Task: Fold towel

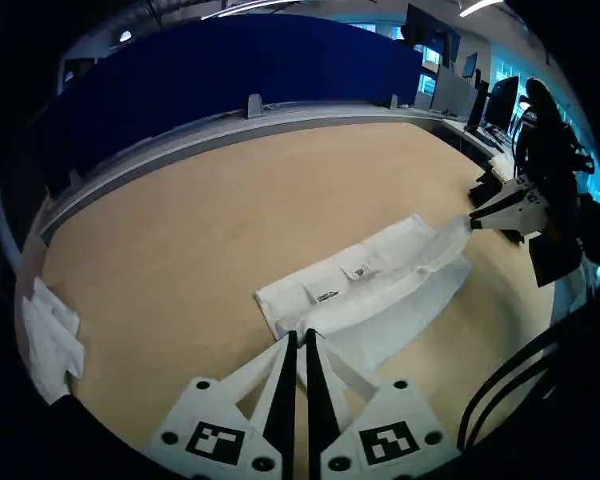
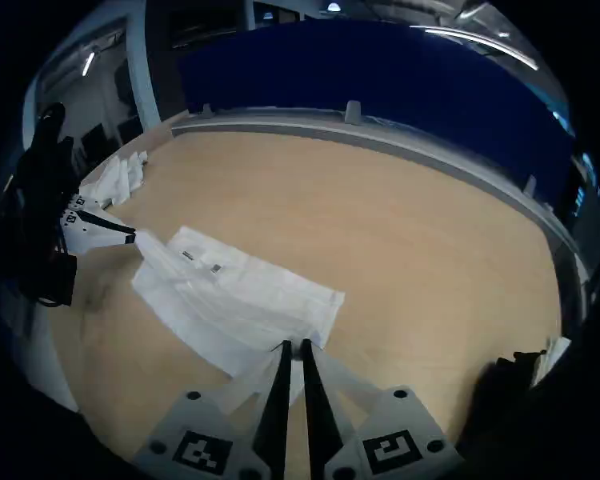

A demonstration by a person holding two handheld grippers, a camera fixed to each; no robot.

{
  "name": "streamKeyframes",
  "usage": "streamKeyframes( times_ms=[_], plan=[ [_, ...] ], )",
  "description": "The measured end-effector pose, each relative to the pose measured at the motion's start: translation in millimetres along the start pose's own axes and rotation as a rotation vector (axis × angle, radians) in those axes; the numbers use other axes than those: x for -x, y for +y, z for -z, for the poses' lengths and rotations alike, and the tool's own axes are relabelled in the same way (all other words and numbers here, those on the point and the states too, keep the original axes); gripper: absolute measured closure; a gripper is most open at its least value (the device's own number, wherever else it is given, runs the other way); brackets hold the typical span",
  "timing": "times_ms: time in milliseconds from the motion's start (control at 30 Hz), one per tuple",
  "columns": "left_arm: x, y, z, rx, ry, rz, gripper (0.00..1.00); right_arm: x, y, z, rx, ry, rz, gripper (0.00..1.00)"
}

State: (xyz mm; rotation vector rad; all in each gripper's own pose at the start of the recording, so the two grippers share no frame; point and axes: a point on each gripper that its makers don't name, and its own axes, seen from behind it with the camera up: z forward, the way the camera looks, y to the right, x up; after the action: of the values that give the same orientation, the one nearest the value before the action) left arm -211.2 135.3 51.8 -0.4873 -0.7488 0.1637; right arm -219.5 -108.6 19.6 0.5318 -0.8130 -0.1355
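The towel (image 1: 364, 288) lies lengthwise on the worktop (image 1: 204, 224), partly folded. The left gripper (image 1: 298, 342) is closed to a slit, pinching one end corner. The right gripper (image 2: 294, 350) pinches the far end the same way. The cloth looks light and limp, likely to sag between the grips, so holding the corners and keeping them taut seems best.

Even, cool light from long white ceiling strip lights (image 1: 248, 6); soft shadows, strong fisheye bending at edges, sharp centre.
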Motion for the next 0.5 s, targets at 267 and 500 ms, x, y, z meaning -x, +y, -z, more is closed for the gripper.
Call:
streamKeyframes(
  times_ms=[267, 500],
  plan=[
    [4.9, -5.6, -14.6, -0.01, -0.009, -0.009, 0.92, 2.2, 3.3, -11.2, 0.003, -0.011, -0.003, 0.9],
    [6.4, -14.1, -27.3, -0.044, -0.023, -0.026, 0.9, -2.4, 5.5, -22.3, 0.02, -0.012, -0.001, 0.9]
  ],
)
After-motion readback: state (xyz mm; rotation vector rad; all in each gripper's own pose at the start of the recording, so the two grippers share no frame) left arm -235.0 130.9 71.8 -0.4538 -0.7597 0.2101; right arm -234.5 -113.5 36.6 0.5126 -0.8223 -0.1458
